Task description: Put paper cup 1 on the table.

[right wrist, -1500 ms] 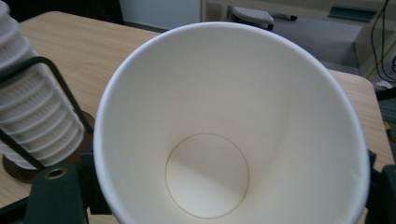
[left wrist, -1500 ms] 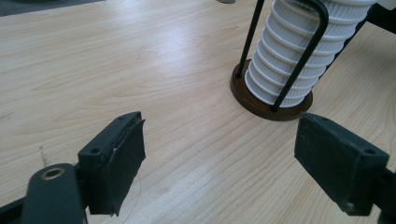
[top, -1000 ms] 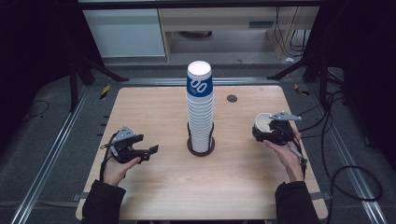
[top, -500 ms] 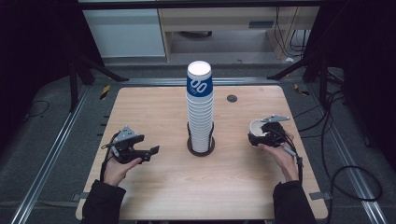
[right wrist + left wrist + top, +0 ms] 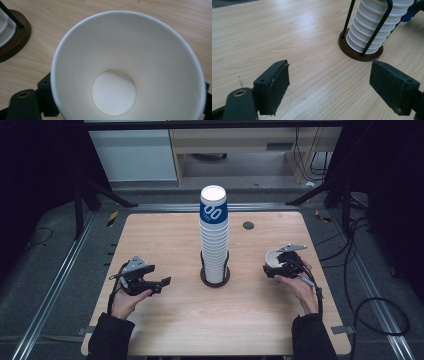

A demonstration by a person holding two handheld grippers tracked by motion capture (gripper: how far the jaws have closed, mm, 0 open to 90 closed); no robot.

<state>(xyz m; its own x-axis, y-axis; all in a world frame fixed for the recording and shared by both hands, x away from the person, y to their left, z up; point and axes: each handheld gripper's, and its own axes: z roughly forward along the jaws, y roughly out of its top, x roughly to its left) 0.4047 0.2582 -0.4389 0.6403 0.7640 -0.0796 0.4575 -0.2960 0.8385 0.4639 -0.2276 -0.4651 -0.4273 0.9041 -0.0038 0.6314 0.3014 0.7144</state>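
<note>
A tall stack of white paper cups [image 5: 214, 240], the top one with a blue band, stands in a dark round wire holder [image 5: 215, 276] at the table's middle. Its ribbed lower part [image 5: 374, 27] shows in the left gripper view. My right gripper [image 5: 278, 266] is shut on a single white paper cup [image 5: 273, 259] to the right of the stack; the right gripper view looks straight into that cup [image 5: 125, 72]. My left gripper [image 5: 159, 283] rests low on the left side of the table, jaws open and empty, pointing toward the holder [image 5: 359, 53].
The wooden table [image 5: 150, 235] has a small dark round hole [image 5: 248, 225] at the back right. Black frame legs and cables lie on the floor around it. A white cabinet [image 5: 135, 155] stands behind.
My right gripper with the cup has shifted left toward the stack and tilted the cup. The left gripper has stayed in place.
</note>
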